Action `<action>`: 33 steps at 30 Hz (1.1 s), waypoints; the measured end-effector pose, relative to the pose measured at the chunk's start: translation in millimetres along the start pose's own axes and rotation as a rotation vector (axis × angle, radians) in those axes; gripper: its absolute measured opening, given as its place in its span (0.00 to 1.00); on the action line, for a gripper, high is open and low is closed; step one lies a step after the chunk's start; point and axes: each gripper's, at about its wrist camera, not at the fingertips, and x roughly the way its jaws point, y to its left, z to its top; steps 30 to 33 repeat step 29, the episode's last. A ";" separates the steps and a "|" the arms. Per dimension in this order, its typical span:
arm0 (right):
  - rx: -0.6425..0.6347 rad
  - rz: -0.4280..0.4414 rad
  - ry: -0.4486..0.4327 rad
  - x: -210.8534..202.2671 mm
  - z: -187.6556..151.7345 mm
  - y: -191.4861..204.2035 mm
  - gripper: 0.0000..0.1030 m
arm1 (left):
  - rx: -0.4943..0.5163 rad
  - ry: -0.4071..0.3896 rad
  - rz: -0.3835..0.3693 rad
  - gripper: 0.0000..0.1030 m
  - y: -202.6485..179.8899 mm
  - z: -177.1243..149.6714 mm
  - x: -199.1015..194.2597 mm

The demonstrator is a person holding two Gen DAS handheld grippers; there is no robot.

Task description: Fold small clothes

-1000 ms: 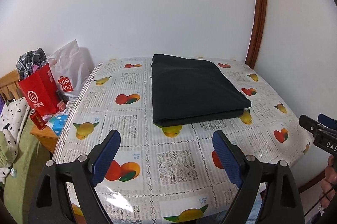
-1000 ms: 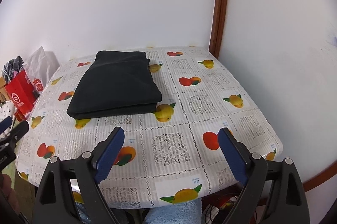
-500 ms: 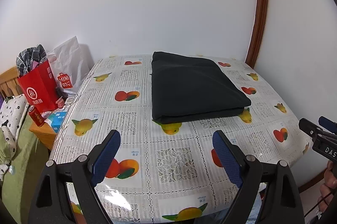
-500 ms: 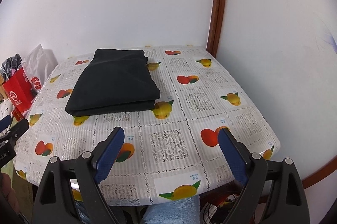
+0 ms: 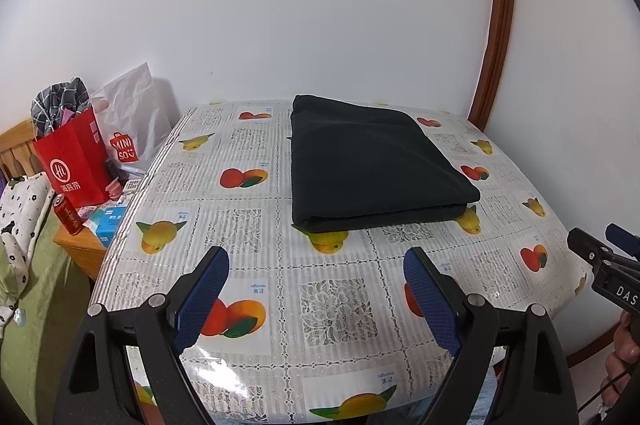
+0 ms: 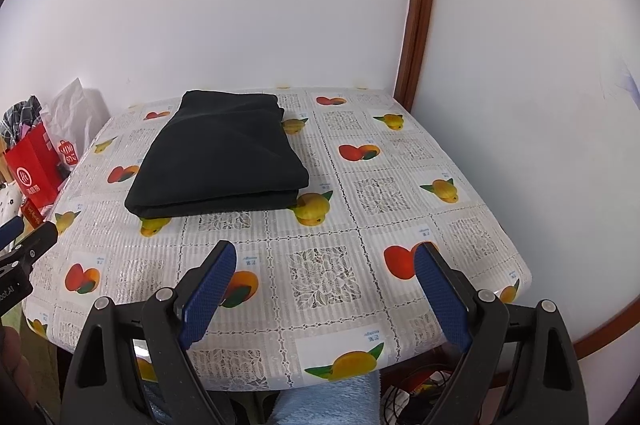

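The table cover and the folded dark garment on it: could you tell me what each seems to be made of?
Table cover: probably clear-coated plastic or vinyl, since it is glossy with glare patches over printed fruit and lace squares.
Folded dark garment: soft matte fabric, perhaps cotton knit, with rounded fold edges and no shine.

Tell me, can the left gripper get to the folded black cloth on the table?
Probably yes. The left gripper is open, holding nothing, and only bare fruit-print tablecloth lies between it and the black cloth. It isn't touching the cloth yet and would need to move forward.
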 end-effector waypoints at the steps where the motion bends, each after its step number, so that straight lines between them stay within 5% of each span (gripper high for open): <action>1: 0.000 0.000 0.001 0.0 0.0 0.3 0.87 | -0.002 0.002 0.000 0.86 0.0 0.1 0.3; 33: -0.004 0.024 -0.006 3.8 1.5 6.9 0.87 | -0.010 0.017 0.021 0.86 1.4 4.7 5.0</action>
